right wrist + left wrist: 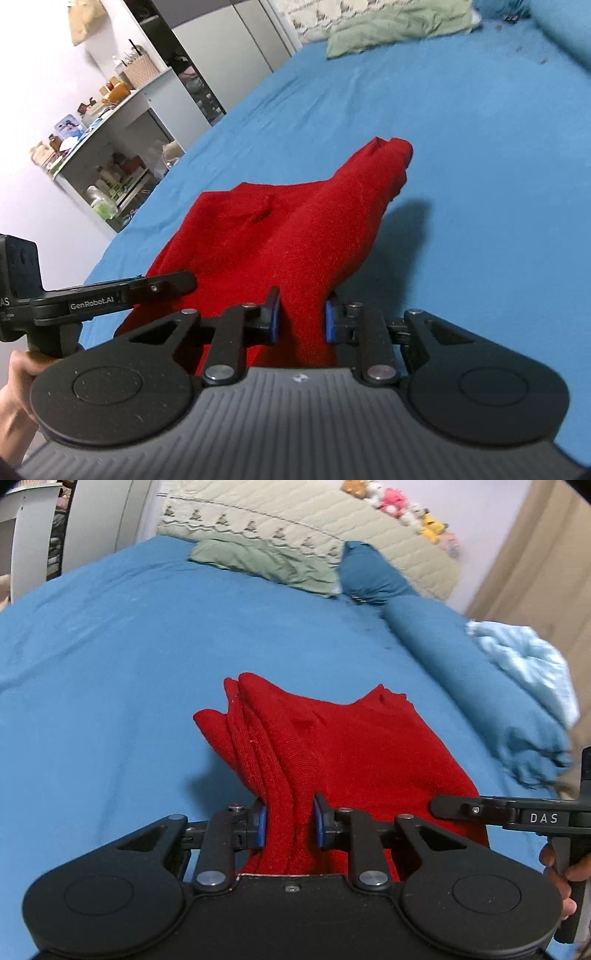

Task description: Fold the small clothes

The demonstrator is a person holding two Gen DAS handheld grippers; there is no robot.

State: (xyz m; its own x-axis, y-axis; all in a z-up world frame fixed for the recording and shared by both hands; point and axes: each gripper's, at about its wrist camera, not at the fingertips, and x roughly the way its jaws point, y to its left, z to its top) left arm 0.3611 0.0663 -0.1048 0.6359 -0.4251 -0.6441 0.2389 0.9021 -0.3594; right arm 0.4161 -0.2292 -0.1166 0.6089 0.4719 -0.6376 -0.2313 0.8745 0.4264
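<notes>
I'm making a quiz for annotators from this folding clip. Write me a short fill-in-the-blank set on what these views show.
1. Both grippers are clamped on a ____ knit garment.
2. The garment lies on a ____ bedsheet.
3. The left gripper has blue pads pressing ____ layers of fabric.
4. A green cloth lies near the ____ of the bed.

Missing words: red; blue; bunched; head

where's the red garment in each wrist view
Left wrist view: the red garment fills the lower centre, its near edge pinched in the left claw, spreading right.
Right wrist view: the garment runs from centre down to the right claw, which pinches it, spreading left.
Shared landmark: the green pillow at the far end of the blue bedsheet.
</notes>
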